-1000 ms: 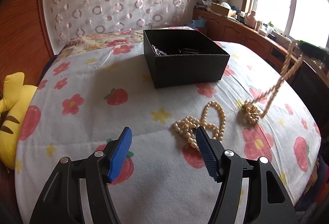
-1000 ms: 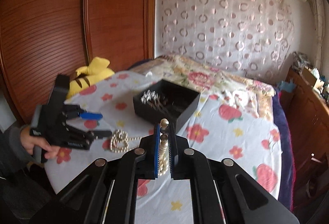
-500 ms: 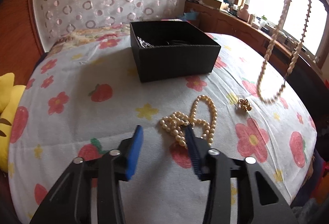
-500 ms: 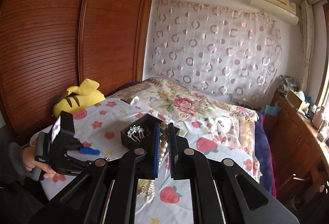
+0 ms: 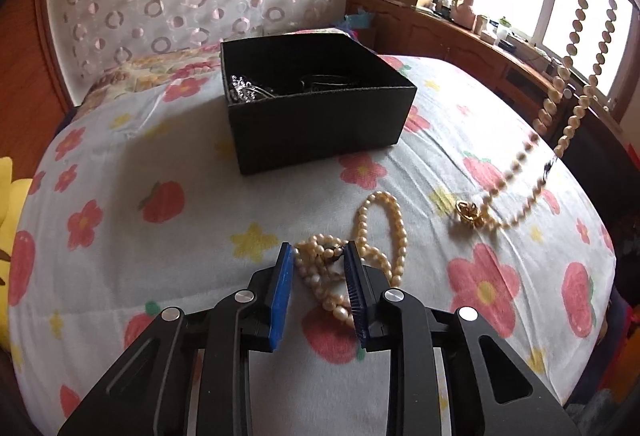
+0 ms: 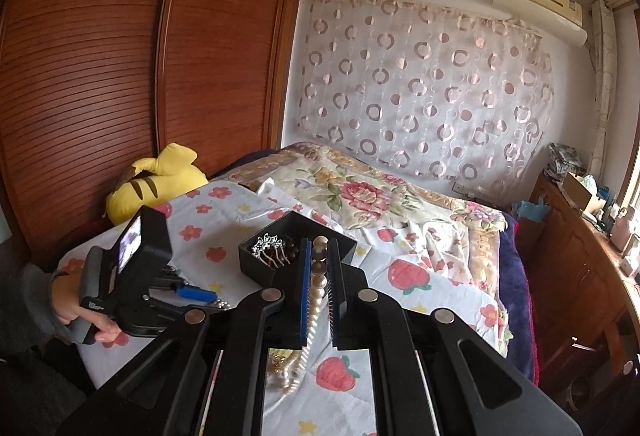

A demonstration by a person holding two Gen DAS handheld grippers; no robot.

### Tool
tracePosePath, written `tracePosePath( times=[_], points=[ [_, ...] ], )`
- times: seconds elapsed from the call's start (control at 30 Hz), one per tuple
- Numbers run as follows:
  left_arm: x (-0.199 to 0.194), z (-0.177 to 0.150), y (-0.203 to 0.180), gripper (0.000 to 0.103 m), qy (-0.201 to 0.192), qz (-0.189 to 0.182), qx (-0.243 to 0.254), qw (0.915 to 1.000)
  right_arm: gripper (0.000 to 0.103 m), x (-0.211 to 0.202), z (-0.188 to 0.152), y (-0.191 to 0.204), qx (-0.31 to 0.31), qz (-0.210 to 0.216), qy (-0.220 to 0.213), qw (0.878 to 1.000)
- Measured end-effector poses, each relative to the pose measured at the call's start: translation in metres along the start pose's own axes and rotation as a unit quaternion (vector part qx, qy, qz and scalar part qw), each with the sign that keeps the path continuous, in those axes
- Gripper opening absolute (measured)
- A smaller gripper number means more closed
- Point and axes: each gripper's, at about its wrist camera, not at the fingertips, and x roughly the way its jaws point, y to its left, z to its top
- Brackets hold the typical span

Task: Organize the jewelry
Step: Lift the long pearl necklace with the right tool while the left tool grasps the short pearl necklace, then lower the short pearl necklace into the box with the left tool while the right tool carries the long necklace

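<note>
A heap of cream pearls (image 5: 384,228) lies on the flowered bedspread (image 5: 160,140), its near end between the blue pads of my left gripper (image 5: 319,260). The jaws are closing and stand close on both sides of the heap; I see no squeeze. My right gripper (image 6: 319,256) is shut on a long pearl strand (image 5: 576,36). The strand hangs down, and its blurred lower loop reaches a small gold piece (image 5: 467,213) on the bed. Behind stands an open black box (image 5: 320,128) holding silver jewelry (image 5: 244,94). The right wrist view shows the box (image 6: 256,260) and the left gripper (image 6: 196,292) in a hand (image 6: 80,312).
A yellow plush toy (image 6: 156,184) lies at the bed's left side against a wooden wardrobe (image 6: 120,76). A wooden sideboard (image 5: 460,32) with clutter runs under the window on the right. The bed's edge drops off at the right and near side.
The left gripper has moved forward over the pearl heap and its jaws have narrowed around it. The long strand was lifted off the bed, and its lower loop now swings by the gold piece.
</note>
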Motion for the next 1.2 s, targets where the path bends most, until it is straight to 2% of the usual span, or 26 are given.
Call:
tracePosePath(
  times=[0.13,0.2,0.27,0.33,0.6,0.8,1.2],
  points=[
    [0.004,0.001,-0.007,0.025,-0.002,0.014,0.022,0.9996,0.009,0.003,-0.002,0.005,-0.001,0.004,0.003,1.000],
    [0.003,-0.001,-0.011,0.017,-0.003,0.022,0.034,0.9992,0.009,0.003,-0.003,0.006,-0.002,0.004,0.003,1.000],
    [0.001,-0.002,-0.012,0.016,-0.004,0.018,0.036,0.9992,0.009,0.004,-0.003,0.007,-0.001,0.004,0.004,1.000],
    [-0.003,-0.004,-0.012,0.008,-0.009,0.019,0.039,0.9990,0.009,0.006,-0.004,0.007,-0.001,0.004,0.006,1.000],
    [-0.035,0.005,-0.010,0.008,-0.050,0.005,0.024,0.9984,0.009,0.008,-0.006,0.007,0.002,0.005,0.005,1.000],
    [-0.068,0.028,-0.013,0.008,-0.089,-0.005,0.023,0.9957,0.009,0.006,0.006,0.006,0.002,0.003,-0.009,1.000],
    [-0.107,0.097,-0.012,0.008,-0.150,0.017,0.023,0.9882,0.009,0.008,0.046,0.004,-0.016,-0.012,-0.040,0.999]
  ],
)
